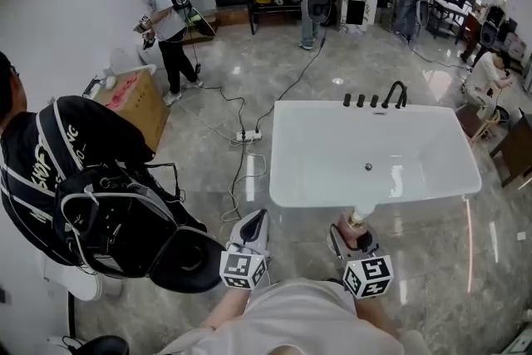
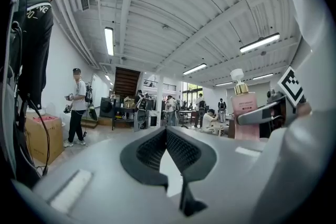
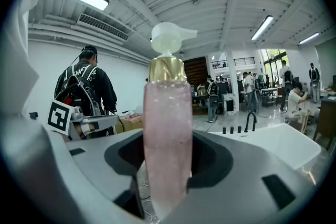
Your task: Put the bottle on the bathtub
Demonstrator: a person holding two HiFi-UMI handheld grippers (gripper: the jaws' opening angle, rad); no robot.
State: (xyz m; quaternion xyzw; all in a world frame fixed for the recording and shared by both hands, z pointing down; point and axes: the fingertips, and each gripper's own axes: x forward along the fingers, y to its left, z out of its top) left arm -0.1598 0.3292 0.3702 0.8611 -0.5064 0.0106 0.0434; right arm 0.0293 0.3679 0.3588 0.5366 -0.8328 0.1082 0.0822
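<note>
From the head view, the white bathtub (image 1: pixel 291 179) fills the middle of the floor, with its black faucet (image 1: pixel 395 94) at the far rim. The right claw (image 1: pixel 359 241) is at the near rim with the bottle (image 1: pixel 357 219) in it, but only the gold collar and pale pump peep out (the rest is hidden by the claw). It seems to sit just short of the rim, though the steep angle makes this hard to judge. The left claw (image 1: pixel 249 235) hangs beside it, clear of the tub.

In the left gripper view, the left claw (image 2: pixel 167 136) is pressed together at its tip with nothing in it. The pink bottle (image 2: pixel 244 113) shows off to the right.

In the right gripper view, the right claw (image 3: pixel 168 160) is pinching the upright bottle (image 3: pixel 167 128). Its base is cut off below, and the bathtub (image 3: pixel 283 147) lies beyond.
</note>
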